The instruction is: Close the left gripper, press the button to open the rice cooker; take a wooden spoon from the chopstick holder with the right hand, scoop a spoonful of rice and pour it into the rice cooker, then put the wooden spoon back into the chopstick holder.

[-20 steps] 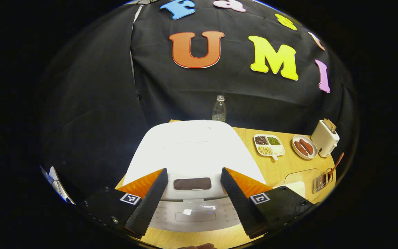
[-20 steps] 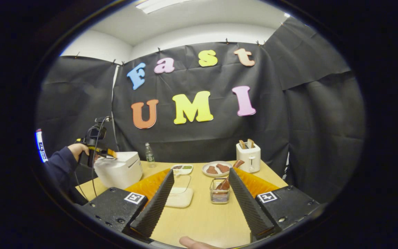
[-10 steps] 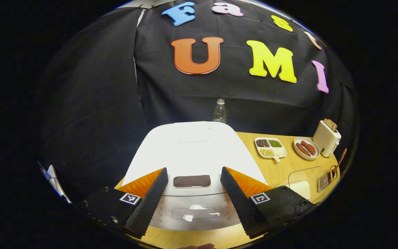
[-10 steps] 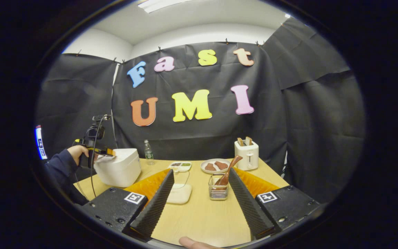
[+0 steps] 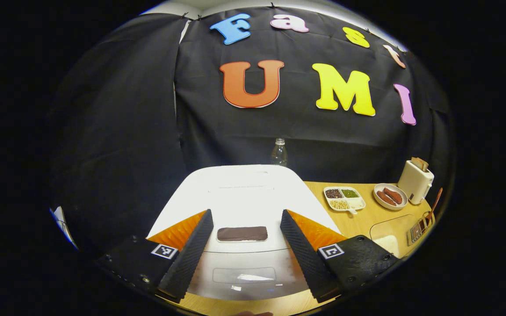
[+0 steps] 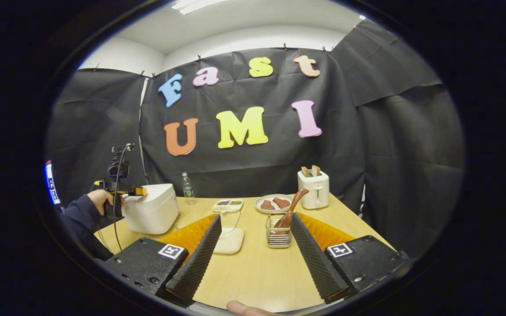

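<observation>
Spanning a black-draped booth, wooden table (image 6: 253, 272) under white ceiling (image 6: 244, 22).

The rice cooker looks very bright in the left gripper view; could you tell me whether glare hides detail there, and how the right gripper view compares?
Left gripper view: the rice cooker lid is blown out to near-plain white, its seams faint; a small glint sits on the front panel. Right gripper view: the cooker is evenly lit, edges clear, and the fisheye bends the table edge.

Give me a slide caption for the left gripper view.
Open left gripper hovers over the closed rice cooker, fingers either side of its button.
</observation>
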